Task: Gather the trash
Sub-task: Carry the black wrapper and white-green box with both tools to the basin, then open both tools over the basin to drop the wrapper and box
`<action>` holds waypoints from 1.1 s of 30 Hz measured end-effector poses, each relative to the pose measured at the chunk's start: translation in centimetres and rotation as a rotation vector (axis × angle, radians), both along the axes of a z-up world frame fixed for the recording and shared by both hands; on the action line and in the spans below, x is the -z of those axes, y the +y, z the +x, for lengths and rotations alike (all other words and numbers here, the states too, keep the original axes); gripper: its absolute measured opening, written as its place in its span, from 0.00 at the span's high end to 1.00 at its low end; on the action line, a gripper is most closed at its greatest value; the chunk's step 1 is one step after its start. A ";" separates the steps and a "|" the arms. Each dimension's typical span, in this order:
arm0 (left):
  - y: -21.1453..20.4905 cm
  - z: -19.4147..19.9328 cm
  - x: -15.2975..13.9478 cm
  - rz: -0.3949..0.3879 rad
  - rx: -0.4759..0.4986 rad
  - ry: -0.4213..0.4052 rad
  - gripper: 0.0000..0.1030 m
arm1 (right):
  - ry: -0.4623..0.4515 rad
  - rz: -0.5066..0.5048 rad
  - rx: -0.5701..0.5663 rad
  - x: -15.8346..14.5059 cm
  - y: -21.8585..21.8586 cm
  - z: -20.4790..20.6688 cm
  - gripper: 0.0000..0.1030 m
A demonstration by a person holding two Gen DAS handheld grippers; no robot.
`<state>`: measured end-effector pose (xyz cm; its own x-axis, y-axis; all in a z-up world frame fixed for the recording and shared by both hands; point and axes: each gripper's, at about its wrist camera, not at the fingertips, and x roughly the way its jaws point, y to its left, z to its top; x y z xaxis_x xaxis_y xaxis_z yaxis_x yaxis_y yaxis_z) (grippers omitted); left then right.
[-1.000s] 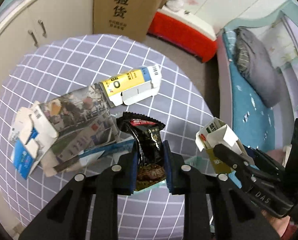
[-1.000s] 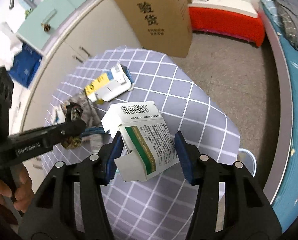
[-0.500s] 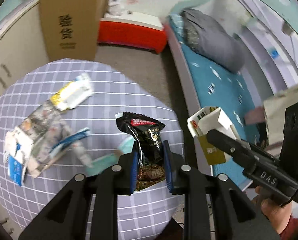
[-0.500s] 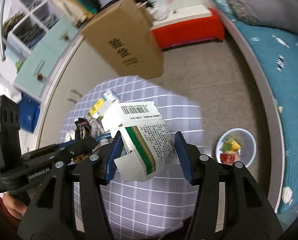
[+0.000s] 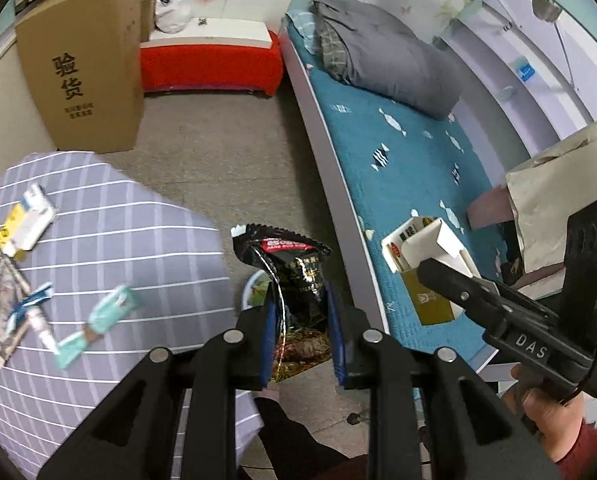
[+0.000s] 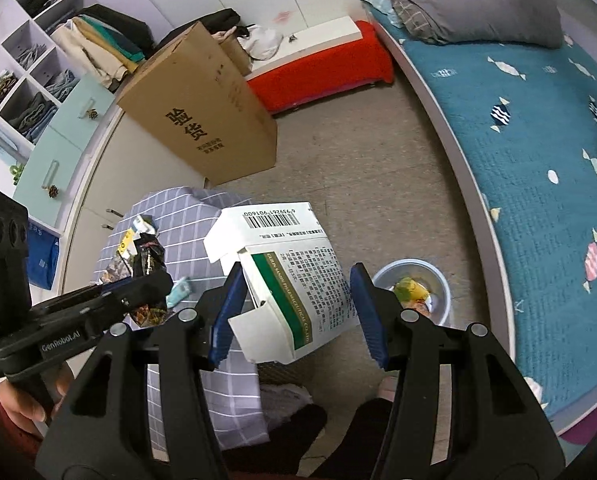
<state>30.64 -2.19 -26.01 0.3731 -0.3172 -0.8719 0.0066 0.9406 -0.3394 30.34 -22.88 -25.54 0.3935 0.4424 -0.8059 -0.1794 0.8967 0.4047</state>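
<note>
My left gripper (image 5: 300,312) is shut on a crumpled black snack wrapper (image 5: 294,272) and hangs past the edge of the purple checked table (image 5: 138,220), over the floor. A bit of the pale blue trash bin (image 5: 252,284) shows behind the wrapper. My right gripper (image 6: 296,300) is shut on a white medicine box (image 6: 294,276) with a green stripe and open flaps. It is held above the floor, just left of the trash bin (image 6: 414,263), which has scraps inside. On the table lie a yellow-white carton (image 5: 26,224), a teal wrapper (image 5: 98,320) and printed paper (image 5: 2,292).
A tall cardboard box (image 5: 82,80) stands beyond the table, with a red bench (image 5: 210,64) behind it. A bed (image 5: 398,168) with a teal cover runs along the right. The person's dark-clad legs (image 6: 290,432) are below, and cabinets (image 6: 70,148) line the left.
Both grippers have swung right, off the table and out over the floor toward the bed. The bin has come into view. Both grips are unchanged.
</note>
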 end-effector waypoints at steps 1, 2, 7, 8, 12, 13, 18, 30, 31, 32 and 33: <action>-0.8 0.3 0.2 0.003 0.002 0.005 0.78 | -0.001 0.000 -0.001 0.0 -0.5 0.1 0.46; -1.4 0.5 0.3 0.003 0.003 0.007 0.78 | -0.001 -0.001 -0.002 0.2 -1.1 0.3 0.44; -4.0 1.4 0.3 0.016 0.019 0.012 0.78 | 0.000 0.000 0.004 0.6 -3.1 0.9 0.35; -4.3 1.5 0.4 0.017 0.024 0.012 0.78 | -0.001 0.004 0.006 0.5 -3.4 0.8 0.35; -6.3 1.9 0.2 0.025 0.048 0.010 0.78 | -0.024 -0.015 0.015 0.0 -4.8 0.7 0.35; -6.8 2.0 0.2 0.026 0.055 0.010 0.78 | -0.039 -0.023 0.019 -0.4 -5.2 0.5 0.34; -9.3 2.5 -0.1 0.029 0.099 0.001 0.78 | -0.108 -0.053 0.060 -1.9 -7.4 -0.3 0.33; -14.0 3.8 -1.0 0.022 0.183 -0.034 0.78 | -0.187 -0.065 0.151 -3.8 -10.9 -1.2 0.31; -14.4 4.0 -1.1 0.021 0.192 -0.038 0.78 | -0.196 -0.066 0.162 -4.0 -11.2 -1.2 0.31; -14.5 4.0 -1.1 0.020 0.197 -0.040 0.78 | -0.201 -0.065 0.167 -4.1 -11.4 -1.2 0.31; -14.7 4.1 -1.2 0.019 0.202 -0.042 0.77 | -0.205 -0.065 0.172 -4.2 -11.6 -1.2 0.31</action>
<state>34.77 -16.92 -24.84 0.3396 -0.3730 -0.8635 0.2091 0.9250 -0.3173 29.11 -34.49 -21.35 0.6161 0.3051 -0.7262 -0.0941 0.9439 0.3167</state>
